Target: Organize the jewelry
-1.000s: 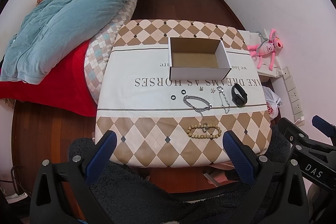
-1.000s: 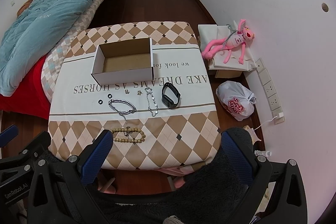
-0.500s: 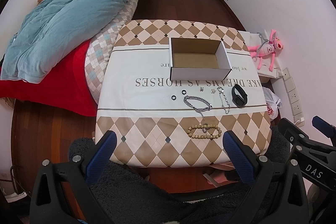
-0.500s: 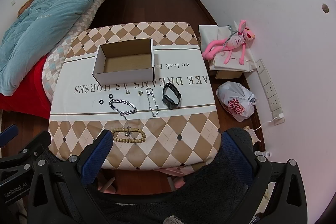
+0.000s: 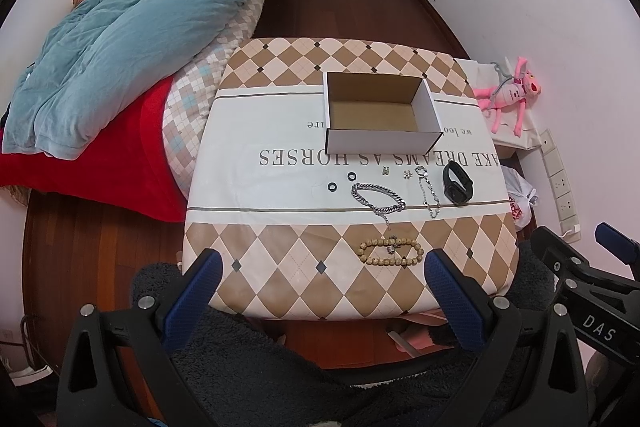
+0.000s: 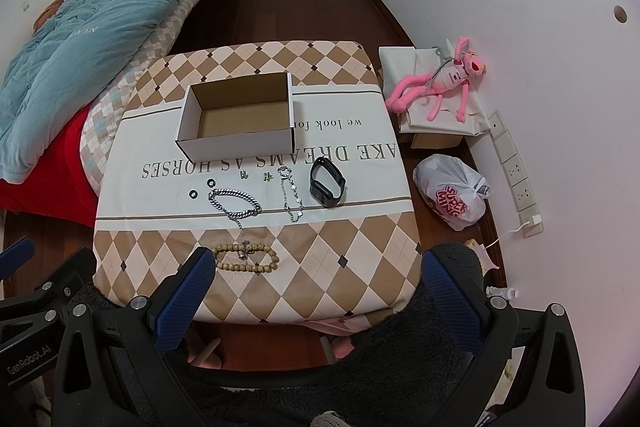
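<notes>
An empty white cardboard box (image 5: 380,115) (image 6: 240,123) stands open on the cloth-covered table (image 5: 280,155) (image 6: 340,227). In front of it lie two black rings (image 5: 341,181), small earrings (image 5: 396,171), a thick silver chain bracelet (image 5: 378,197) (image 6: 234,203), a thin silver chain (image 5: 428,191) (image 6: 291,193), a black watch band (image 5: 458,183) (image 6: 327,181) and a wooden bead bracelet (image 5: 390,251) (image 6: 246,257) nearest me. My left gripper (image 5: 320,287) and right gripper (image 6: 316,283) are both open and empty, held above the table's near edge.
A bed with a blue duvet (image 5: 132,27) and red blanket stands to the left. A pink plush toy (image 6: 440,83), a plastic bag (image 6: 452,197) and wall sockets (image 6: 516,171) lie on the right by the wall. Dark fuzzy sleeves show below each gripper.
</notes>
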Demonstrator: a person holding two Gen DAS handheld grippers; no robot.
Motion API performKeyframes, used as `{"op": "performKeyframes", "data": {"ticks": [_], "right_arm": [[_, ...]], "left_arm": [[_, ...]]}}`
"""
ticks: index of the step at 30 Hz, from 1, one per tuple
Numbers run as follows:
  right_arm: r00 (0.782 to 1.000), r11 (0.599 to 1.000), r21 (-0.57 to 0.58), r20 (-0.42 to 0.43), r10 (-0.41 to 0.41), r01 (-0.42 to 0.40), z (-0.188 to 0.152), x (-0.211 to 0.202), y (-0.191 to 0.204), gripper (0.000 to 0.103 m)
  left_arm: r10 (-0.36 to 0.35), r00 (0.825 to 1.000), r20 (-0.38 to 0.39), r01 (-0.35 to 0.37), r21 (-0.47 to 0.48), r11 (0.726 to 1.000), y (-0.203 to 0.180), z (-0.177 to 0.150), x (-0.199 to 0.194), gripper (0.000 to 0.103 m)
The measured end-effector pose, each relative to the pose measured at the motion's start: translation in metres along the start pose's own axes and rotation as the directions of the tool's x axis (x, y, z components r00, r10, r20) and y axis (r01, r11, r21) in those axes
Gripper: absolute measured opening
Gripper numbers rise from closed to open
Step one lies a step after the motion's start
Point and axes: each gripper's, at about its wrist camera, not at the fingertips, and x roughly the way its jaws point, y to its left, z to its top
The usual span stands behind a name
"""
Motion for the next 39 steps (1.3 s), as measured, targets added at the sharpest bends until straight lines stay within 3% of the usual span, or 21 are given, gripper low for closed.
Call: {"op": "performKeyframes", "data": {"ticks": [5, 10, 18, 27, 34, 36, 39], "right_arm": [[1.000, 1.000, 0.007, -0.003, -0.002, 0.002, 0.003, 0.004, -0.002, 0.103], [1.000, 0.999, 0.049, -0.021, -0.013, 0.014, 0.017, 0.027, -0.017, 0.103], [0.992, 0.991, 0.121, -0.116, -0.042, 0.056, 0.033, 0.115, -0.050, 0.103], [0.985, 0.987, 0.145, -0.169, -0.041, 0.066, 0.055, 0.200, -0.070, 0.081], [0.970, 0.993, 0.121, -0.242, 0.025, 0.005, 0.067, 0.252, -0.061, 0.059], [0.963, 0.993, 0.119, -0.267, 0.043, -0.011, 0.067, 0.263, -0.059, 0.051], [0.951, 0.993, 0.116, -0.301, 0.070, -0.036, 0.065, 0.276, -0.056, 0.027]], "left_arm": [[0.039, 0.999, 0.024, -0.039, -0.001, 0.999, 0.004, 0.014, 0.004, 0.103], [0.106, 0.993, 0.053, -0.107, 0.011, 0.994, 0.005, 0.034, 0.034, 0.103], [0.149, 0.987, -0.067, -0.145, 0.060, 0.988, -0.008, 0.045, 0.120, 0.103], [0.175, 0.966, -0.192, -0.165, 0.067, 0.984, -0.019, 0.049, 0.204, 0.103], [0.174, 0.954, -0.245, -0.166, 0.053, 0.985, -0.020, 0.051, 0.234, 0.103], [0.177, 0.951, -0.252, -0.169, 0.051, 0.984, -0.020, 0.052, 0.238, 0.103], [0.174, 0.949, -0.262, -0.168, 0.045, 0.985, -0.017, 0.055, 0.245, 0.103]]}}
